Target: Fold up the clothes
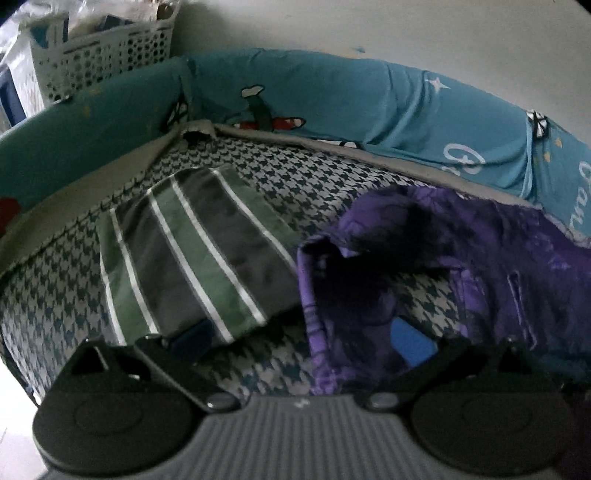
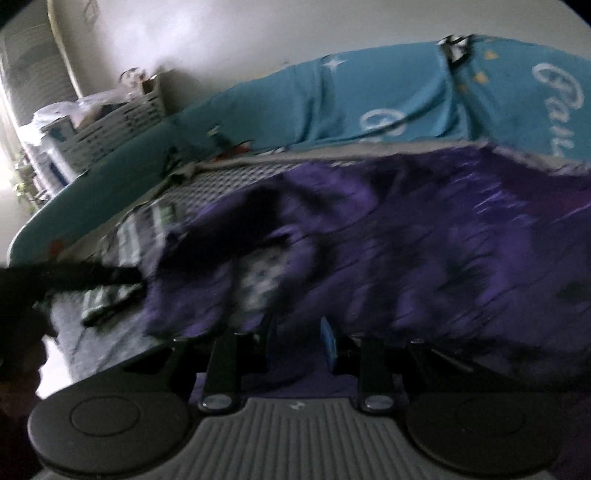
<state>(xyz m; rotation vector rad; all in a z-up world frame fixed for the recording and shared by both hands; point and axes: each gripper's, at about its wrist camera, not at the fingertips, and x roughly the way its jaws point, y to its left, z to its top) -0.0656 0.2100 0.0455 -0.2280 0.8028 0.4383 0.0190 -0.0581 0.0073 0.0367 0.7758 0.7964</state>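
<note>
Purple garment (image 2: 406,240) in your right gripper (image 2: 301,341).
Its fingers are pinched on the hem; your left gripper (image 1: 301,338) is spread wide, with the folded striped garment (image 1: 195,254) ahead of its left finger.

You are working in a home bedroom, on a bed or cot-like sleeping surface covered with a houndstooth-patterned sheet (image 1: 295,177) and ringed by a padded teal bumper (image 1: 332,99) printed with cartoon figures, stars and white script, which suggests a child's bed. Past its corner you have a white perforated plastic basket (image 1: 110,51) stuffed with household items against a plain pale wall (image 2: 258,29), with daylight entering at the left edge of the right wrist view. Loose clothing, a green-and-grey striped garment (image 1: 192,254) and a purple printed garment (image 2: 406,240), lies on the sheet.
</note>
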